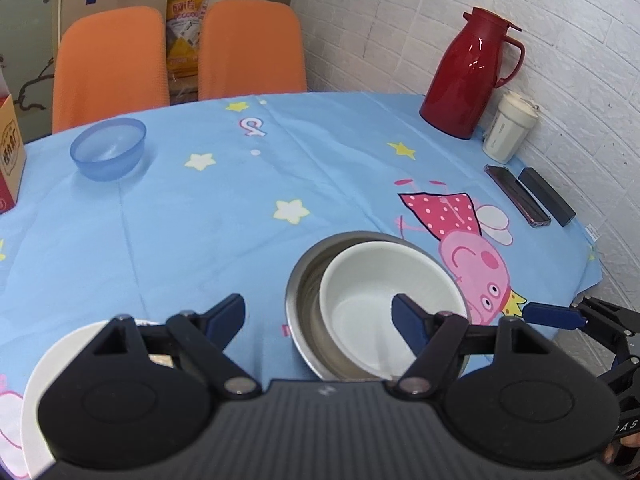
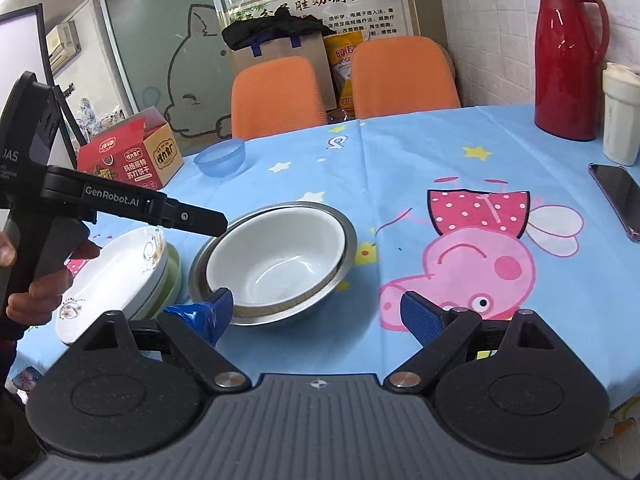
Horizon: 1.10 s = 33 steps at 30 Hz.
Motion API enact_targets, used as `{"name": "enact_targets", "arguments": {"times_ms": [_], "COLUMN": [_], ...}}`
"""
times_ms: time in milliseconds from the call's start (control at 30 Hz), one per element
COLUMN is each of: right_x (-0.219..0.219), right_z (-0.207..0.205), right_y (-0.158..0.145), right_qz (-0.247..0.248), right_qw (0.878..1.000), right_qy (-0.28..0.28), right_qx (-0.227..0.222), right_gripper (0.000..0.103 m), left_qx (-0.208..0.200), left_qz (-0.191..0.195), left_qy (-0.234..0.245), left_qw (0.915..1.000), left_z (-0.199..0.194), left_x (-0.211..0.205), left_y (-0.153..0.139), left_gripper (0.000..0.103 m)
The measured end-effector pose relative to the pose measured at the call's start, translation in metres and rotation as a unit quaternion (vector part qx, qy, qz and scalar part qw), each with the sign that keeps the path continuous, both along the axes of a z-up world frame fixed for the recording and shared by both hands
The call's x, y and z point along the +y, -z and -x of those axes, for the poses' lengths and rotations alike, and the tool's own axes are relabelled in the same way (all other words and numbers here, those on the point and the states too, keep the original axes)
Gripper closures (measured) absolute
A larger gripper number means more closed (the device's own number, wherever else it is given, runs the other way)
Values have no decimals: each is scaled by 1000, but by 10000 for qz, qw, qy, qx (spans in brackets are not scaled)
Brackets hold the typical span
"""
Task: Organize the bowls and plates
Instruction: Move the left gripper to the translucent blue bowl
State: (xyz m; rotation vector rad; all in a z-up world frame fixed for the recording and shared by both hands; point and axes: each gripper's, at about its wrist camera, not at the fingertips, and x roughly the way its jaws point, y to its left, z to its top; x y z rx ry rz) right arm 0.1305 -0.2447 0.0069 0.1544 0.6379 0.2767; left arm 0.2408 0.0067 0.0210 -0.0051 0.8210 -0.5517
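Observation:
A white bowl [image 1: 384,300] sits nested inside a steel bowl [image 1: 308,280] near the table's front; both show in the right wrist view, white [image 2: 276,256] in steel [image 2: 348,252]. A blue translucent bowl [image 1: 108,148] [image 2: 221,157] stands at the far left. A white patterned plate [image 2: 112,276] rests on a green plate [image 2: 172,276], left of the steel bowl. My left gripper [image 1: 320,316] is open and empty, its right finger over the white bowl. My right gripper [image 2: 316,312] is open and empty at the steel bowl's near rim.
A red thermos jug [image 1: 468,72], a white cup [image 1: 508,128], a phone [image 1: 516,196] and a dark box [image 1: 546,196] stand at the right by the wall. A red snack box [image 2: 128,156] is at far left. Two orange chairs [image 1: 180,56] stand behind the table.

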Motion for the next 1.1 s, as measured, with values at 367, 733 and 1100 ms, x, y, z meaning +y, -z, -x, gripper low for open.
{"name": "enact_targets", "arguments": {"times_ms": [367,733,1100], "right_x": [44,135,207], "right_z": [-38,-143,-259], "right_y": [-26,-45,-18], "right_qz": [247,1099,989], "right_qw": [9986,9842,9741], "right_qy": [-458,-1378,-1963], "right_qx": [-56,-177,532], "right_gripper": [25,24,24], "left_qx": [-89,132,232], "left_qz": [107,109,40], "left_qy": [-426,-1428,-1923], "left_qw": [9990,9896,9811], "left_z": [-10,-73,-195], "left_x": [64,153,154], "left_y": [-1,14,11], "left_gripper": [28,28,27]}}
